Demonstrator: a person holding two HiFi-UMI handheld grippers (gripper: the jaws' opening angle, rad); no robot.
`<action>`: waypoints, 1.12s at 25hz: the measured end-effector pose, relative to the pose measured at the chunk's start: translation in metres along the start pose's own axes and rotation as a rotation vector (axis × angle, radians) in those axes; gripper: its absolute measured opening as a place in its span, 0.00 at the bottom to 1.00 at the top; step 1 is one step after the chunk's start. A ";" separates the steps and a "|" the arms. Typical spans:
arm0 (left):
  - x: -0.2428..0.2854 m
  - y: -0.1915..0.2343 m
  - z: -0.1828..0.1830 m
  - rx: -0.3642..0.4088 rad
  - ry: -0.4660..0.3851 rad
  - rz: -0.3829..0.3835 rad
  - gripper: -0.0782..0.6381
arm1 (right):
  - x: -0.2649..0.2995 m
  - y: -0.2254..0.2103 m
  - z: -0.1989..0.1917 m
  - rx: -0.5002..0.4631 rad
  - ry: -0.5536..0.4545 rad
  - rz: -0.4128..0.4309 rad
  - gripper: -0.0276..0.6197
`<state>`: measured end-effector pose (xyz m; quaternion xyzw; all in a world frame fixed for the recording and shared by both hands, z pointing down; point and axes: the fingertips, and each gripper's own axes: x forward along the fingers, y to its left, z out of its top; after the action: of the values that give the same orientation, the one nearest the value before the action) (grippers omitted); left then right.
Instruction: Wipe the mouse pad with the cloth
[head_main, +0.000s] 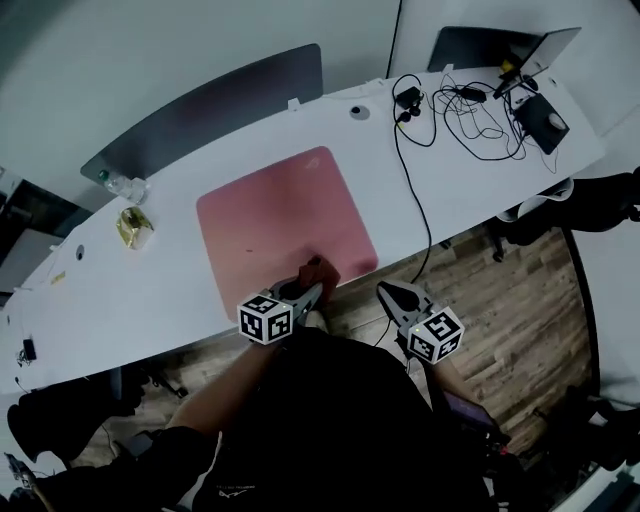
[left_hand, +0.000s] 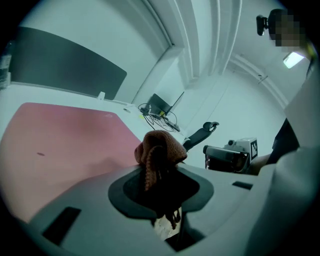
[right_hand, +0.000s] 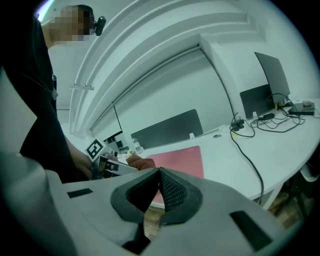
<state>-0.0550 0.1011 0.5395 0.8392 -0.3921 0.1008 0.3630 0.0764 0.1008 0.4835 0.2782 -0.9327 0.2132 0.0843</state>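
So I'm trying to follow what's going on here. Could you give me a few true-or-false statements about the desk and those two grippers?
1. The left gripper is clamped on a brown cloth. True.
2. The mouse pad is blue. False: it is pink.
3. The right gripper holds a second cloth. False: its jaws are together with nothing between them.
4. Black cables lie on the white desk, to the right of the pad. True.
5. The cloth is at the pad's far edge. False: it is at the near edge, closest to the person.
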 end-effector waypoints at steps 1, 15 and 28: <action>0.008 0.000 0.003 0.006 0.014 -0.019 0.24 | 0.001 -0.003 0.000 0.003 -0.001 -0.015 0.08; 0.104 -0.014 0.016 0.012 0.215 -0.148 0.24 | 0.000 -0.025 0.007 0.052 -0.008 -0.143 0.08; 0.158 -0.008 -0.008 0.108 0.359 -0.121 0.24 | -0.022 -0.030 -0.011 0.109 -0.022 -0.261 0.08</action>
<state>0.0581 0.0182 0.6126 0.8480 -0.2639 0.2479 0.3870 0.1117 0.0943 0.4980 0.4037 -0.8765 0.2477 0.0860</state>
